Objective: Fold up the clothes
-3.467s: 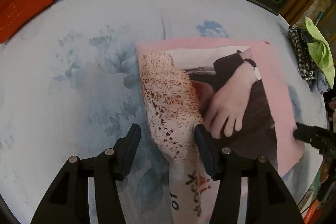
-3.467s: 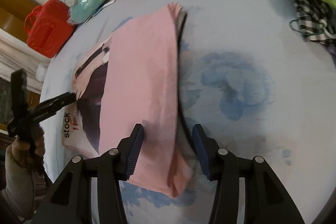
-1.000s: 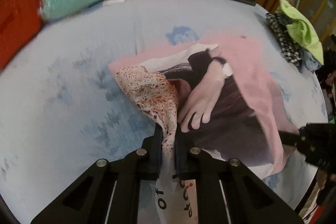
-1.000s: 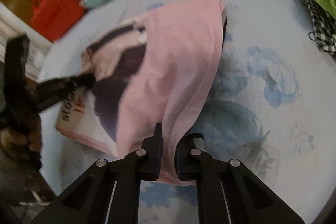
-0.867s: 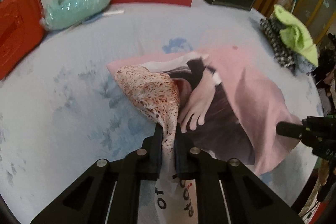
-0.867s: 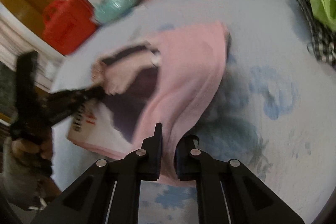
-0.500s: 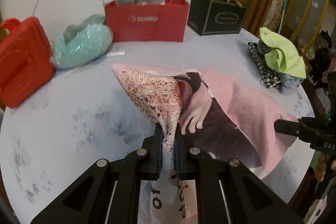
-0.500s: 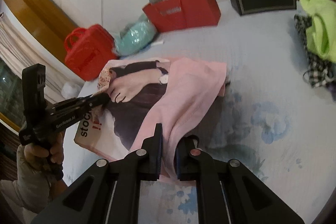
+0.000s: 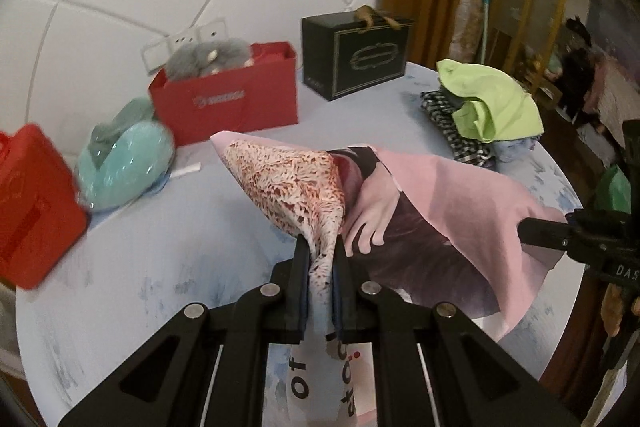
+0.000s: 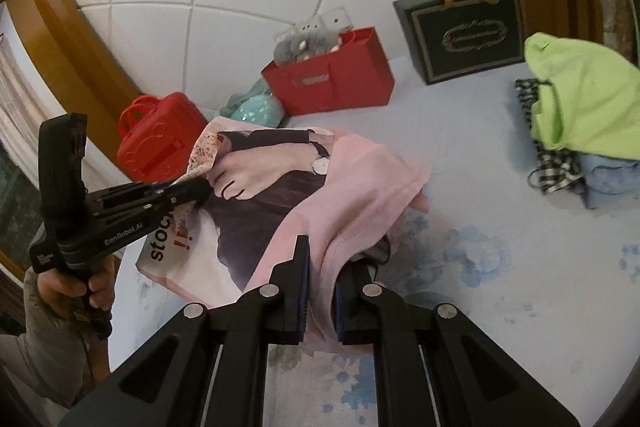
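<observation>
Two grippers: both were found clamped on the pink T-shirt (image 9: 448,203).
Left gripper (image 9: 320,263): fingers were pinched on the printed edge.
Right gripper (image 10: 322,267): fingers were pinched on the plain pink edge.
Garment: was held raised above the round table (image 9: 168,267), partly draped.
Clothes pile (image 10: 576,119): was noted beyond the T-shirt, at the table's rim.

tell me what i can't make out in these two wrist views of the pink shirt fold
- Pink shirt, left wrist view: its near hem runs under the left gripper and off the bottom edge.
- Printed lettering, right wrist view: partly covered by the left gripper, so the word is incomplete.
- Red bag logo, left wrist view: too blurred to read.
- Clothes pile, right wrist view: lower garments hidden beneath the green one.
</observation>
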`<action>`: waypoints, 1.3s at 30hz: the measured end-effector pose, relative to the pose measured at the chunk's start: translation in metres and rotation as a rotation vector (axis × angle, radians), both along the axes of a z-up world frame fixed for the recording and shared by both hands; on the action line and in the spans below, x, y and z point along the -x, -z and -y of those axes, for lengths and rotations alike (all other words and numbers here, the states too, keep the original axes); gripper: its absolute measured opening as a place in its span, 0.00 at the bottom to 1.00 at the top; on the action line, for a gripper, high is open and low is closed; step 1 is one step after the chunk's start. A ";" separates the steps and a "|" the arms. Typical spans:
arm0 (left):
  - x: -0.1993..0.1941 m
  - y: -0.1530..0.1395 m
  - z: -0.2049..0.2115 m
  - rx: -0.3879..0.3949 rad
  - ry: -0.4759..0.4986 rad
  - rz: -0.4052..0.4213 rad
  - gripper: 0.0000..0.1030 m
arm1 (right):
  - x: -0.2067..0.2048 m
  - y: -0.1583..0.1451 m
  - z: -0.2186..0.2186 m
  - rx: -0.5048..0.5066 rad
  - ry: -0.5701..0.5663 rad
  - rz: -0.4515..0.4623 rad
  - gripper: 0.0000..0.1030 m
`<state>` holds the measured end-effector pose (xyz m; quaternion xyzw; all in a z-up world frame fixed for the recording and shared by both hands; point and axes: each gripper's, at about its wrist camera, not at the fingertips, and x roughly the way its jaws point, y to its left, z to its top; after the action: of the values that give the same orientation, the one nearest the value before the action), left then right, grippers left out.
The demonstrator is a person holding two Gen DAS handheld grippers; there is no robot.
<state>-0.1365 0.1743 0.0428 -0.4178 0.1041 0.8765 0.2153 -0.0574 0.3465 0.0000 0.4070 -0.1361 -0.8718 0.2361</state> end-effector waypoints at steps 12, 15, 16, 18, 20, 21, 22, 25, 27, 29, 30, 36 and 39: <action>0.034 -0.035 -0.099 0.013 -0.043 -0.071 0.08 | 0.060 -0.026 -0.090 0.047 -0.096 -0.060 0.09; 0.054 -0.064 -0.143 -0.019 -0.061 -0.109 0.08 | 0.088 -0.050 -0.127 0.051 -0.126 -0.102 0.09; 0.061 -0.073 -0.158 -0.029 -0.066 -0.122 0.08 | 0.097 -0.061 -0.141 0.050 -0.131 -0.122 0.09; 0.075 -0.093 -0.187 -0.051 -0.078 -0.148 0.07 | 0.113 -0.086 -0.171 0.046 -0.131 -0.167 0.09; 0.089 -0.112 -0.216 -0.072 -0.090 -0.174 0.07 | 0.126 -0.115 -0.205 0.034 -0.107 -0.222 0.09; 0.095 -0.126 -0.231 -0.090 -0.085 -0.189 0.07 | 0.133 -0.130 -0.222 0.028 -0.095 -0.250 0.09; 0.102 -0.139 -0.246 -0.107 -0.080 -0.204 0.07 | 0.139 -0.144 -0.239 0.022 -0.084 -0.277 0.09; 0.113 -0.174 -0.291 -0.154 -0.041 -0.250 0.08 | 0.149 -0.189 -0.292 0.008 -0.029 -0.361 0.09; 0.119 -0.191 -0.321 -0.181 -0.012 -0.274 0.08 | 0.150 -0.211 -0.320 -0.018 0.006 -0.400 0.09; 0.126 -0.199 -0.350 -0.198 0.012 -0.285 0.08 | 0.154 -0.219 -0.343 -0.056 0.026 -0.405 0.09; 0.133 -0.191 -0.362 -0.193 0.018 -0.271 0.08 | 0.156 -0.221 -0.353 -0.076 0.035 -0.402 0.09; 0.168 -0.092 -0.413 -0.120 0.050 -0.102 0.08 | 0.176 -0.139 -0.392 -0.145 0.065 -0.210 0.09; 0.176 -0.008 -0.416 -0.021 0.030 0.034 0.10 | 0.181 -0.062 -0.394 -0.161 0.045 -0.046 0.10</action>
<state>-0.3125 0.5907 0.0508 -0.4286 0.0975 0.8670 0.2348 -0.2388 0.7406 0.0624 0.4013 -0.0690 -0.8942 0.1861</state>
